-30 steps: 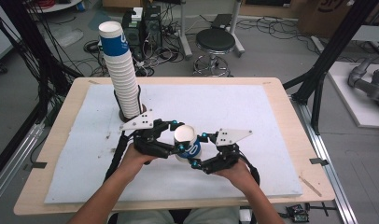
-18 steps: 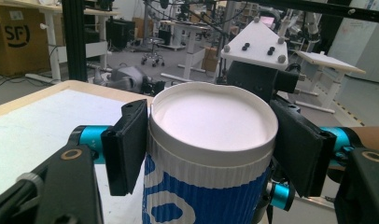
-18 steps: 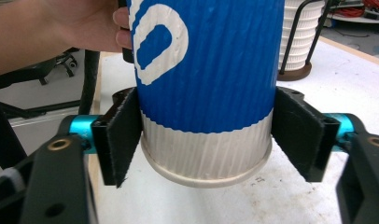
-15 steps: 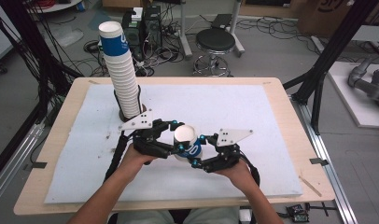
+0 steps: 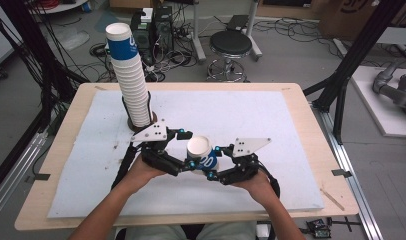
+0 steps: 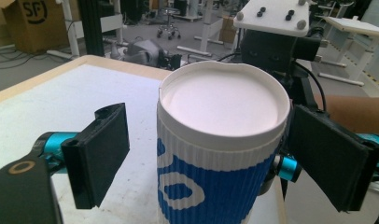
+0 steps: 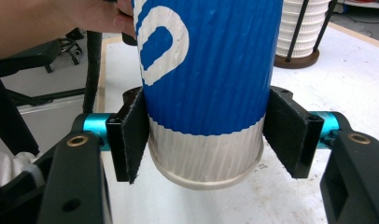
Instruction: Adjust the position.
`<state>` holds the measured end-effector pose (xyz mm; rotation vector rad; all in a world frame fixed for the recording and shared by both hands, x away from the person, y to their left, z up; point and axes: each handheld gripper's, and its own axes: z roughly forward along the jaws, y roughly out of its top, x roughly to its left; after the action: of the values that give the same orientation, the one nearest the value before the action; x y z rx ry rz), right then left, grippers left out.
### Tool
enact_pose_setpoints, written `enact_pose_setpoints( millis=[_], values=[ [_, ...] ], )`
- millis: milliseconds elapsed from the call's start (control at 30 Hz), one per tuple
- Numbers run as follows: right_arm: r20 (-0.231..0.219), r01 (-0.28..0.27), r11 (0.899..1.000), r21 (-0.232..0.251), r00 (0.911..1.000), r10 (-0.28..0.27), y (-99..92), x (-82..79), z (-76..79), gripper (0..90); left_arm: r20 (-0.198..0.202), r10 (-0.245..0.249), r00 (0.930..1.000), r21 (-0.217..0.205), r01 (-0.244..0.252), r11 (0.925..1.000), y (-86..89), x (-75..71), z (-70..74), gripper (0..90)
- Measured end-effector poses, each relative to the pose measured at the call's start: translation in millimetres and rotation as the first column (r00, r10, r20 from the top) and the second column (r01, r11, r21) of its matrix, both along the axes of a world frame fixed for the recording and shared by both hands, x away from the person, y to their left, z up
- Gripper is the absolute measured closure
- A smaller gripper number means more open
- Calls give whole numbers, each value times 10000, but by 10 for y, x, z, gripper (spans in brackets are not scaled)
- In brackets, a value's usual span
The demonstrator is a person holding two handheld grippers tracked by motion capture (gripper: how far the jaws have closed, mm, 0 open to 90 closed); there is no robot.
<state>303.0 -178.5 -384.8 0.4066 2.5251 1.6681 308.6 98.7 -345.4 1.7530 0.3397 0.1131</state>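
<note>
A white paper cup (image 5: 200, 150) with a blue ribbed sleeve hangs upright above the mat between my two grippers. My right gripper (image 5: 213, 162) has just been closing and is shut on it. In the right gripper view both pads (image 7: 131, 140) press the cup (image 7: 206, 70) low on its body. My left gripper (image 5: 187, 149) has just been opening. Its jaws now stand apart on either side of the cup's (image 6: 225, 140) rim, with a gap at the left pad (image 6: 101, 149).
A tall stack of the same cups (image 5: 131, 80) stands in a wire holder on a brown base at the back left of the white mat (image 5: 291, 130). The wooden table edge (image 5: 311, 110) frames the mat. A stool (image 5: 233, 45) and cables lie beyond.
The left jaws have spread off the cup and the right jaws have closed onto it. Both hands and the cup kept their place.
</note>
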Motion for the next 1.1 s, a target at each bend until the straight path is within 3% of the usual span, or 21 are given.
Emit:
enact_pose_setpoints(
  millis=[133, 267, 567, 800, 1000, 1100],
  values=[
    [9, 81, 9999, -151, 10000, -81, -40, 5, 24, 354, -486, 19, 9988, 41, -17, 10000, 68, 25, 23, 141],
    [117, 92, 9994, -338, 9999, -89, -93, 18, 71, 354, -576, -65, 9983, 248, 80, 9997, 128, 48, 35, 142],
    [393, -145, 9844, -1753, 9990, 217, -34, 69, 225, 354, -596, -299, 9978, 709, 341, 9969, 174, 55, 75, 142],
    [236, -566, 9603, -2731, 9976, 655, 72, 109, 264, 354, -550, -462, 9974, 1255, 528, 9907, 156, 68, 105, 142],
    [-96, -1105, 9313, -3469, 9934, 1143, 162, 130, 299, 354, -489, -870, 9950, 1777, 944, 9795, 120, 95, 149, 155],
    [-55, -1244, 9102, -3951, 9911, 1331, 211, 139, 330, 353, -611, -1034, 9928, 1994, 1137, 9733, 101, 114, 146, 188]
  ],
)
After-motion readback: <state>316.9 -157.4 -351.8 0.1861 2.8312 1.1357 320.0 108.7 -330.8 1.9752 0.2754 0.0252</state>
